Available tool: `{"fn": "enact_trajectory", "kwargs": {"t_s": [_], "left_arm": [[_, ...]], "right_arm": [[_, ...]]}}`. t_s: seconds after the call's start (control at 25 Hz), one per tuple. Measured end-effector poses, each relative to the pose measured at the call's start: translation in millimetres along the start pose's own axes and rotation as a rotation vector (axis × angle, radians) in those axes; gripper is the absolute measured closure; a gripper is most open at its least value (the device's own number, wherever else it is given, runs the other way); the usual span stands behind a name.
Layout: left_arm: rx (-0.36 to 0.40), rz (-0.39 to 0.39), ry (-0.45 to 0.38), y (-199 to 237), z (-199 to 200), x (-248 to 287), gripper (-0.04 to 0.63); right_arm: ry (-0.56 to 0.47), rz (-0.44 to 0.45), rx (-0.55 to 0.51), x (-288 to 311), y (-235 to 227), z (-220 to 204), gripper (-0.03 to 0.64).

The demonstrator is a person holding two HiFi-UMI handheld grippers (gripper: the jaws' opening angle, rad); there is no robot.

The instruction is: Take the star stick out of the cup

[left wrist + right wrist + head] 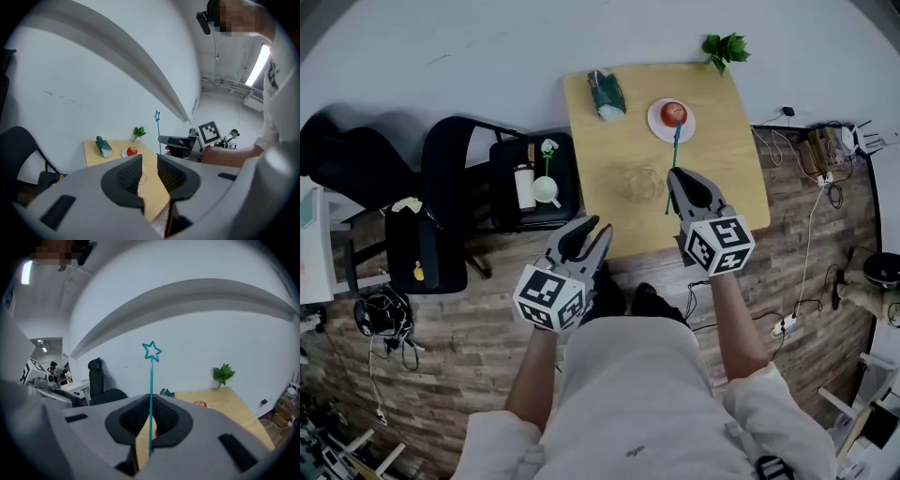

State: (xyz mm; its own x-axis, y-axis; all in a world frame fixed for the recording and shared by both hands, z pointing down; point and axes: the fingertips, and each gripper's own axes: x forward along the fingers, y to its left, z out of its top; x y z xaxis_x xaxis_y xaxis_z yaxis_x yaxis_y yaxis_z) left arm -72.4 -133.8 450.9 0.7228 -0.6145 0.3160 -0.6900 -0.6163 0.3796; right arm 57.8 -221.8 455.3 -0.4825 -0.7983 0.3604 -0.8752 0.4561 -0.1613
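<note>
Star stick (151, 394): thin teal rod with an open star at the top.
- Location: between the jaws of the right gripper (680, 180), which are clenched on the rod partway up its length. In the right gripper view the star stands well above the pads, and a short lower end hangs below them.
- Long axis: in line with the right gripper's jaws and pointing away from the holder. In the left gripper view the rod stands upright over the table (731, 169).
- Cup (637, 183): clear glass, standing on the table just to the left of the right gripper. From the head view the stick's lower end appears to lie beside the cup's rim, not inside it, so the stick is judged already clear of the cup. How high it is above the rim cannot be told.
- Left gripper (598, 227): jaws parted with nothing between them. It is held back near the table's near edge, farther from the cup than the right gripper.
- Coming move: depends on the stick keeping to the right of the cup.
</note>
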Motion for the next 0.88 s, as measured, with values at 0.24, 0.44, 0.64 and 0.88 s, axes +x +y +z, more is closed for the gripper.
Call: {"fn": "enact_trajectory", "kwargs": {"t_s": [0.24, 0.44, 0.64, 0.88], "left_arm": [[0.019, 0.01, -0.005, -45.6, -4.6, 4.9, 0.497], [0.022, 0.024, -0.013, -85.2, -11.4, 10.7, 0.497], [0.037, 0.03, -0.027, -128.8, -17.7, 15.2, 0.497], [0.054, 0.053, -0.06, -165.9, -21.7, 9.9, 0.508]], "right_arm": [[-0.04, 0.039, 0.04, -47.7, -10.3, 1.2, 0.603], [-0.069, 0.088, 0.083, -87.9, -16.5, -1.0, 0.603], [-0.081, 0.138, 0.128, -133.8, -22.3, -7.2, 0.603], [-0.102, 0.19, 0.134, -180.1, -20.9, -9.1, 0.603]]}}
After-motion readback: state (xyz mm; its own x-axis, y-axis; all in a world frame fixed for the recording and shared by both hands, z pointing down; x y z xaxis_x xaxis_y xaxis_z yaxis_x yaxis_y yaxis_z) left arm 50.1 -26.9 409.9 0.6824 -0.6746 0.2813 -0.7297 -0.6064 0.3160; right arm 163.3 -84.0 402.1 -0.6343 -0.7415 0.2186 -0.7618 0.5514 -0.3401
